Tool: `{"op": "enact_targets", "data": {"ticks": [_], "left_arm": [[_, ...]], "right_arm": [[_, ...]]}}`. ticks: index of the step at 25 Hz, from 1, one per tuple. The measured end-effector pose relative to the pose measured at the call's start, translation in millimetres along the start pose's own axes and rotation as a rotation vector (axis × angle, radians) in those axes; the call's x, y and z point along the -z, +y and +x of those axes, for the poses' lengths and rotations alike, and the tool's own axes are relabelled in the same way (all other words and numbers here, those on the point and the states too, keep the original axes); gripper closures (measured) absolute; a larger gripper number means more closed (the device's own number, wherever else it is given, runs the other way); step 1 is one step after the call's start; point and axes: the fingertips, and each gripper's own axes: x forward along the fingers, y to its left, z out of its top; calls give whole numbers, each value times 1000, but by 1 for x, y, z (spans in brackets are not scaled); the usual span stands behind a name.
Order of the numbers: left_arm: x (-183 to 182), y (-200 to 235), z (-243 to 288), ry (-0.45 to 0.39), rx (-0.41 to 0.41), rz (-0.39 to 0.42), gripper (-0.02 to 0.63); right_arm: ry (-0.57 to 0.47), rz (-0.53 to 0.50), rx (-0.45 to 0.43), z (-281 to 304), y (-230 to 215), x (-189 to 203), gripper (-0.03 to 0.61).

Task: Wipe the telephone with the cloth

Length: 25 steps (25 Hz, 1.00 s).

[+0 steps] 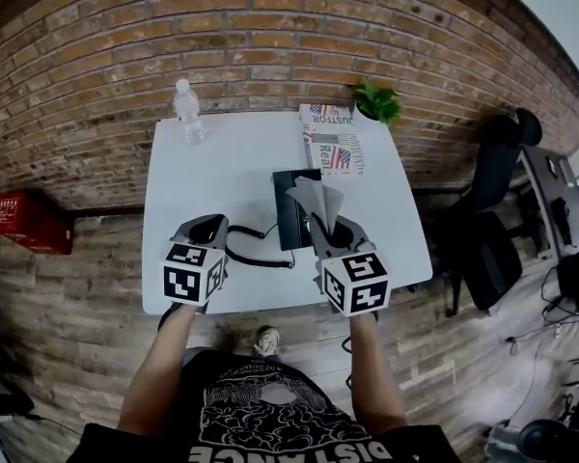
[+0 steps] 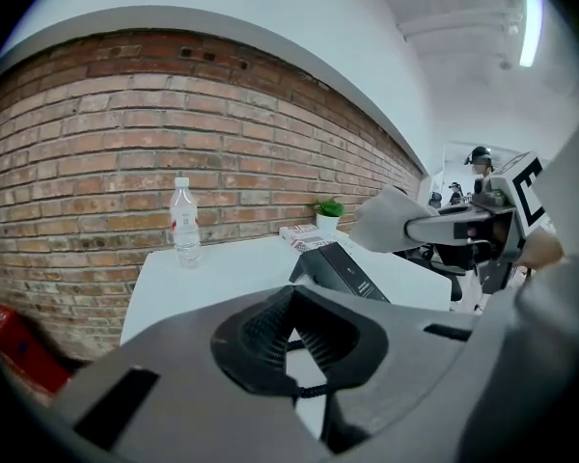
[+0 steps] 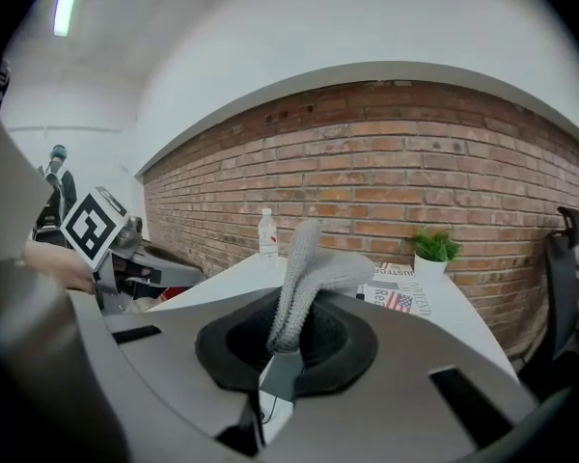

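Observation:
The black telephone (image 1: 291, 210) lies on the white table (image 1: 222, 167), and its coiled cord (image 1: 256, 258) curls left toward my left gripper (image 1: 212, 231). That gripper hovers near the table's front edge. Its jaws stand together with nothing visible between them, and a bit of cord (image 2: 306, 391) shows below them. My right gripper (image 1: 330, 228) is shut on a grey cloth (image 1: 317, 199), which stands up over the telephone's front end. In the right gripper view the cloth (image 3: 304, 278) rises from the jaws and flops right. In the left gripper view the telephone (image 2: 343, 270) lies ahead to the right.
A clear water bottle (image 1: 187, 111) stands at the table's back left. A folded newspaper (image 1: 330, 138) and a small potted plant (image 1: 377, 101) sit at the back right against the brick wall. A black office chair (image 1: 490, 210) is right of the table, and a red box (image 1: 29, 222) lies on the floor at left.

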Motion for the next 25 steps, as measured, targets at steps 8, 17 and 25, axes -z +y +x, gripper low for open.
{"op": "enact_targets", "data": {"ticks": [8,17,25], "left_arm": [[0,14,7,-6,-103,-42,607],[8,26,11,-10,-161,-122,607],[26,40,-4,26,-219,-152,607]], "right_arm": [[3,-52,-117,51,-16,-6,568],[42,-105,-169,111,-28,-3,568],[132,-75,-222,148,-22,25,568]]}}
